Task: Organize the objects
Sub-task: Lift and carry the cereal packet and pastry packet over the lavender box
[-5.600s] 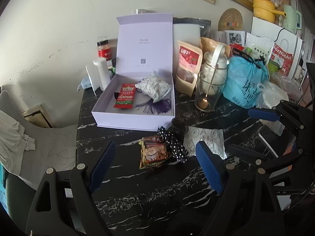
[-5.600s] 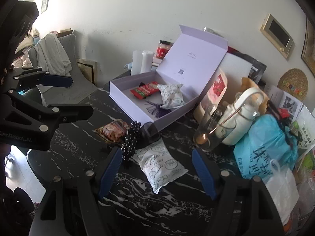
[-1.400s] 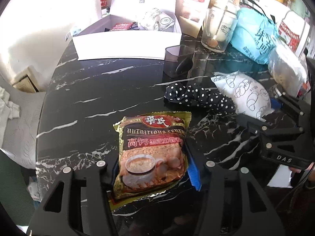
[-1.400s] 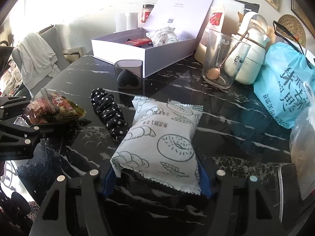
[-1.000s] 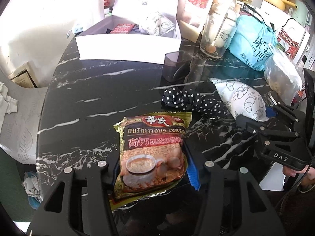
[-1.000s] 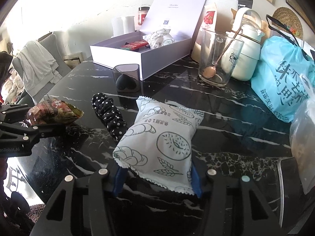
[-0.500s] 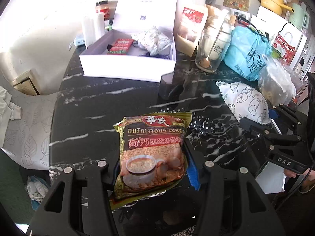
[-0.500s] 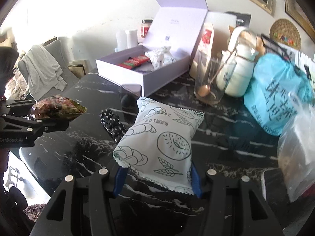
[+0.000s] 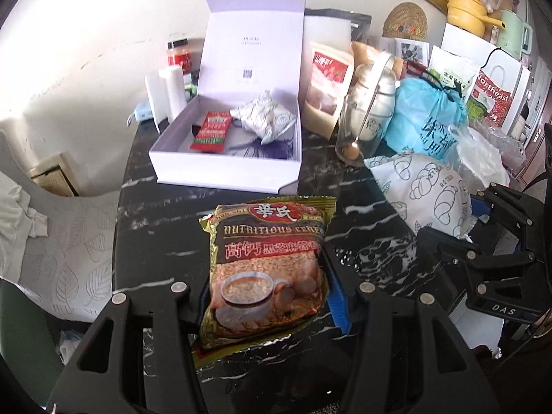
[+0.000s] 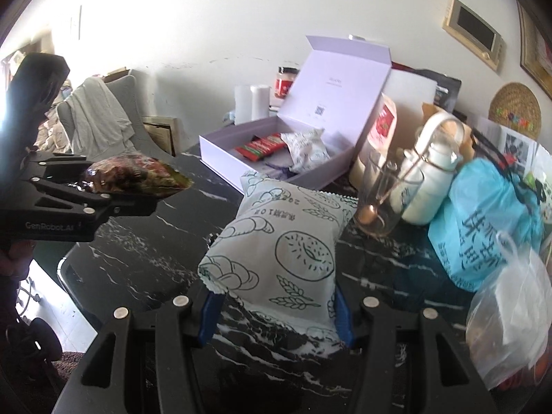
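My left gripper (image 9: pixel 267 296) is shut on a brown cereal packet (image 9: pixel 267 265) and holds it above the black marble table (image 9: pixel 165 231). My right gripper (image 10: pixel 274 307) is shut on a white bread packet (image 10: pixel 283 241) printed with pastries, also lifted. The open lilac box (image 9: pixel 227 148) stands at the back of the table, holding a red snack bar (image 9: pixel 211 131), a white packet (image 9: pixel 265 120) and a purple tassel. The box also shows in the right wrist view (image 10: pixel 276 151). The left gripper with the cereal packet (image 10: pixel 134 172) shows at the left of the right wrist view.
A glass with a spoon (image 9: pixel 358 131), a white jar, a blue bag (image 9: pixel 427 120) and a clear plastic bag (image 10: pixel 510 314) crowd the right of the table. White bottles (image 9: pixel 169 93) and a red-lidded jar stand left of the box. A grey chair (image 9: pixel 62 248) is at the left.
Both grippers closed on their packets on the table and have lifted them. The cameras now sit higher and look toward the open box; the polka-dot scrunchie is hidden.
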The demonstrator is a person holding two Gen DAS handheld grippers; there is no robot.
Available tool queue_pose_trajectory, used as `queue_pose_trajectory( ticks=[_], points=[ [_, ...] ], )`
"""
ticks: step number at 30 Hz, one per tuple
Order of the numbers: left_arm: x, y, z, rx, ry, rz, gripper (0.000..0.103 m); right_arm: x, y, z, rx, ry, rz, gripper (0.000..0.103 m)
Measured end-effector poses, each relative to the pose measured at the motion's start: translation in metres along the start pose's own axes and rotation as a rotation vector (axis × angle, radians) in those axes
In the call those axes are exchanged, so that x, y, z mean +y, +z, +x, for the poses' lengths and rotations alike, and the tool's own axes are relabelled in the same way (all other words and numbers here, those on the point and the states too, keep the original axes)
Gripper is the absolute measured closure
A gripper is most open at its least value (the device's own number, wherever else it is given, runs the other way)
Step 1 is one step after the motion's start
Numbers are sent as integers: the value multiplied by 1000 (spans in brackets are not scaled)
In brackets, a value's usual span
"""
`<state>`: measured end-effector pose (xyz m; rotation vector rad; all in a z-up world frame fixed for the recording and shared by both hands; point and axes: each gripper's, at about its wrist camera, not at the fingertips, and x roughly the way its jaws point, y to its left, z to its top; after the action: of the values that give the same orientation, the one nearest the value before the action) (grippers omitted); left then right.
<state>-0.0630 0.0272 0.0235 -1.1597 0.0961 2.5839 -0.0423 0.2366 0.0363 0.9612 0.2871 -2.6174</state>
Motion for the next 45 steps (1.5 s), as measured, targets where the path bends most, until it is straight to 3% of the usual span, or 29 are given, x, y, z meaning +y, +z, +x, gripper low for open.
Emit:
queue_pose_trajectory(
  ticks=[19,45],
  points=[
    [11,66,-4,-51,1,25,52,-5,52,4,-49,47,-77,48],
    [60,151,95,-23,-5,35,52,-32,125,96,-37,70,-89,48]
  ],
)
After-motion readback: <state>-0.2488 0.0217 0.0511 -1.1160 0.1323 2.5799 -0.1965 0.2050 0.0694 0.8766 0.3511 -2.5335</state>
